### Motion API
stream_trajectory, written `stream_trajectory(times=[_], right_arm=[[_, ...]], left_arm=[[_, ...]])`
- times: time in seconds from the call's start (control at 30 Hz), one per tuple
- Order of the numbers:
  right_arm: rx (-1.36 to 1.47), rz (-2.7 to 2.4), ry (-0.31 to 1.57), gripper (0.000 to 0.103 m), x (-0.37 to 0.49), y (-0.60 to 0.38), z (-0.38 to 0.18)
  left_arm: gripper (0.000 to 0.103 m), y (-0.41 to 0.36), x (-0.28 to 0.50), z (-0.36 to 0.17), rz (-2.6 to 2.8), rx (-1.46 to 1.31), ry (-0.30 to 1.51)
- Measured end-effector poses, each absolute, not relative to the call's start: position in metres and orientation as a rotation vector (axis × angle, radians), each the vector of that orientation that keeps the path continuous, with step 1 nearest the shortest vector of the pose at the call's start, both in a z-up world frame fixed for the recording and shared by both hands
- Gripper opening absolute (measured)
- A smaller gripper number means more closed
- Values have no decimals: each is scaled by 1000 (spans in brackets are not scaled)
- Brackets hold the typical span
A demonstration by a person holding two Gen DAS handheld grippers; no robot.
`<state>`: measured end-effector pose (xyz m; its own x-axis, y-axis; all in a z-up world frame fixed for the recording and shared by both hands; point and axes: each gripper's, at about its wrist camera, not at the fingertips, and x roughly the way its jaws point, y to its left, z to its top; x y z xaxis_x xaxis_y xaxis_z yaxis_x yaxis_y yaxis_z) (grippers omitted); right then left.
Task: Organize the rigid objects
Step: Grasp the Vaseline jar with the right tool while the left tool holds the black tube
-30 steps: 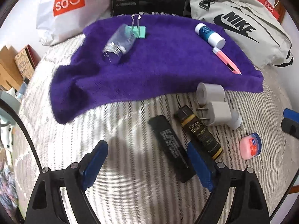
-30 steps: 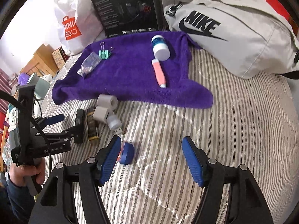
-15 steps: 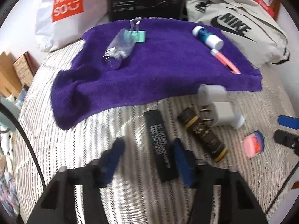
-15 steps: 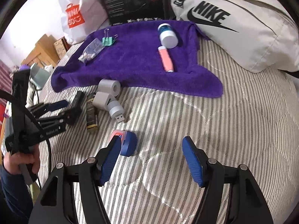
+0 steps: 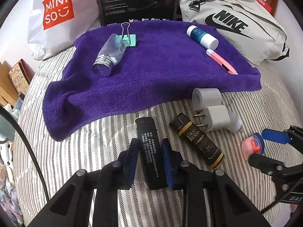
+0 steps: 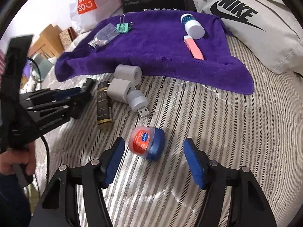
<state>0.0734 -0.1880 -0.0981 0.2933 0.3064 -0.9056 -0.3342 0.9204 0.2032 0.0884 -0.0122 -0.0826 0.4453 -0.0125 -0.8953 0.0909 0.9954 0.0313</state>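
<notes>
A flat black bar with white print [image 5: 148,147] lies on the striped bed cover, and my left gripper [image 5: 149,149] is shut on its sides. From the right wrist view, the left gripper [image 6: 79,92] holds the bar [image 6: 87,86] low over the cover. A small blue tin with a red label [image 6: 146,143] lies tilted between the fingers of my right gripper [image 6: 152,145], which is open and not touching it. The left wrist view shows the same tin [image 5: 252,145] at the right gripper [image 5: 257,145].
A purple towel [image 5: 161,71] carries a clear bottle [image 5: 109,56], a green binder clip [image 5: 128,37], a blue-white bottle [image 5: 201,36] and a pink pen [image 5: 221,61]. Beside the bar lie a brown tube [image 5: 198,140], a white plug [image 5: 215,118] and a grey roll [image 5: 206,96]. Bags line the back.
My left gripper moved forward over the black bar and closed on it. My right gripper advanced until the blue tin lay between its open fingers.
</notes>
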Motion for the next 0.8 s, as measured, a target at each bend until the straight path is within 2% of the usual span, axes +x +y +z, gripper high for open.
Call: stream_trajectory(times=[0.03, 0.17, 0.27, 0.4, 0.63, 0.8], right_arm=[[-37, 421, 1196, 55, 73, -185, -100], [-133, 388, 1149, 51, 67, -173, -103], [-148, 385, 1152, 38, 67, -179, -102], [-74, 383, 1176, 37, 73, -196, -102], [-140, 370, 1139, 37, 71, -186, -102], [-52, 409, 1169, 36, 77, -199, -100]], left_arm=[[24, -12, 88, -83, -65, 79, 1107], [25, -12, 88, -82, -68, 75, 1104], [25, -11, 87, -82, -76, 76, 1102], [25, -10, 87, -82, -74, 77, 1104], [24, -10, 87, -83, -73, 80, 1104], [23, -4, 87, -82, -98, 47, 1115]])
